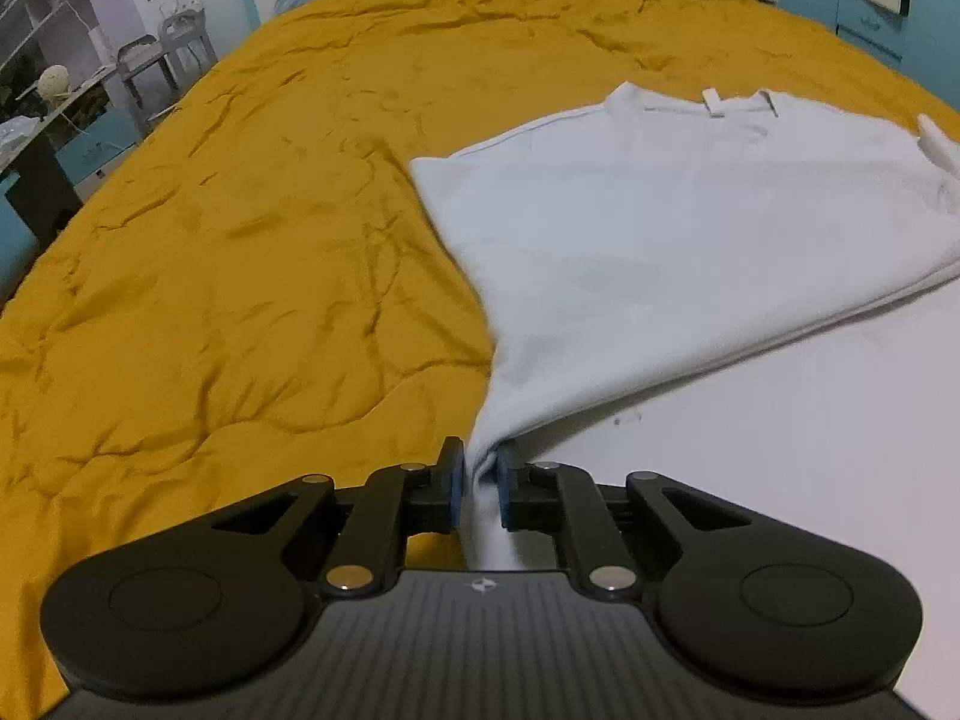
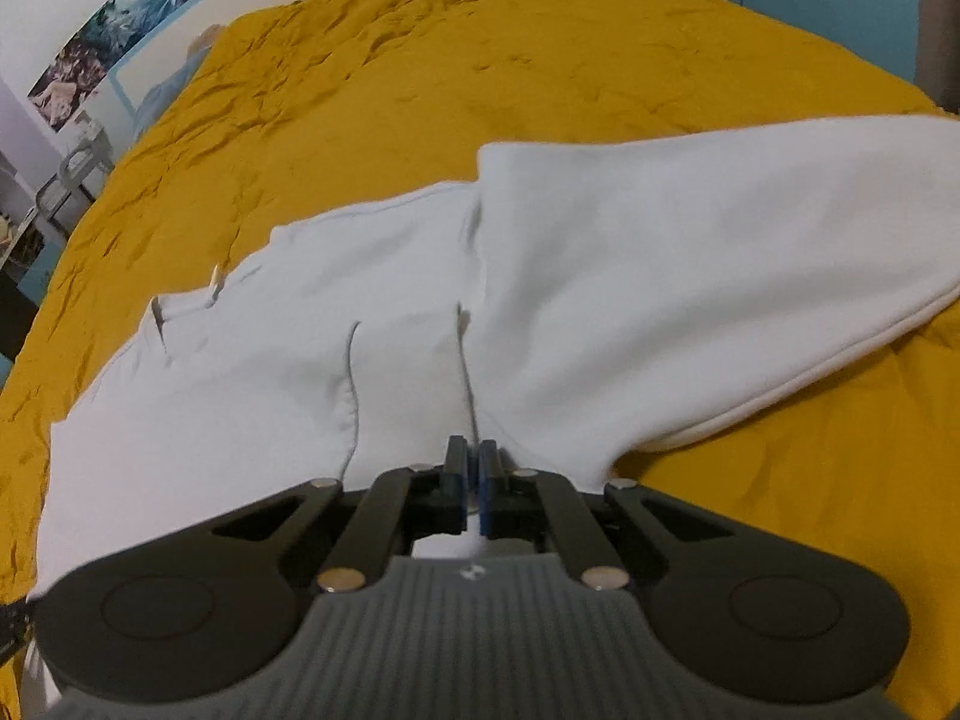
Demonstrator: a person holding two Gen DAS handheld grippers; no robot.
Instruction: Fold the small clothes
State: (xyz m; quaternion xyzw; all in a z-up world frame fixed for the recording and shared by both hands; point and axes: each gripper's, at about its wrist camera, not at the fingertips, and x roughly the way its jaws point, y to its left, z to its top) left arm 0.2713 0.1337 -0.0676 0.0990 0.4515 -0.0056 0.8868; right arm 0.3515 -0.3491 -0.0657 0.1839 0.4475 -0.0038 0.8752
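A white T-shirt [image 1: 690, 228] lies on the mustard-yellow bedspread [image 1: 240, 240], partly folded over itself, with its collar and tag at the far side. My left gripper [image 1: 480, 468] is shut on a bunched edge of the shirt and lifts that part off the layer beneath. In the right wrist view the same T-shirt [image 2: 660, 276] spreads across the bedspread [image 2: 540, 60], one side raised in a curved fold to the right. My right gripper [image 2: 473, 468] is shut on the shirt's fabric at a seam.
The rumpled bedspread extends far ahead and to the left in both views. A desk and chair [image 1: 150, 54] stand beyond the bed's left edge. Teal cabinets [image 1: 870, 6] stand at the far right. Posters hang on the wall [image 2: 90, 54].
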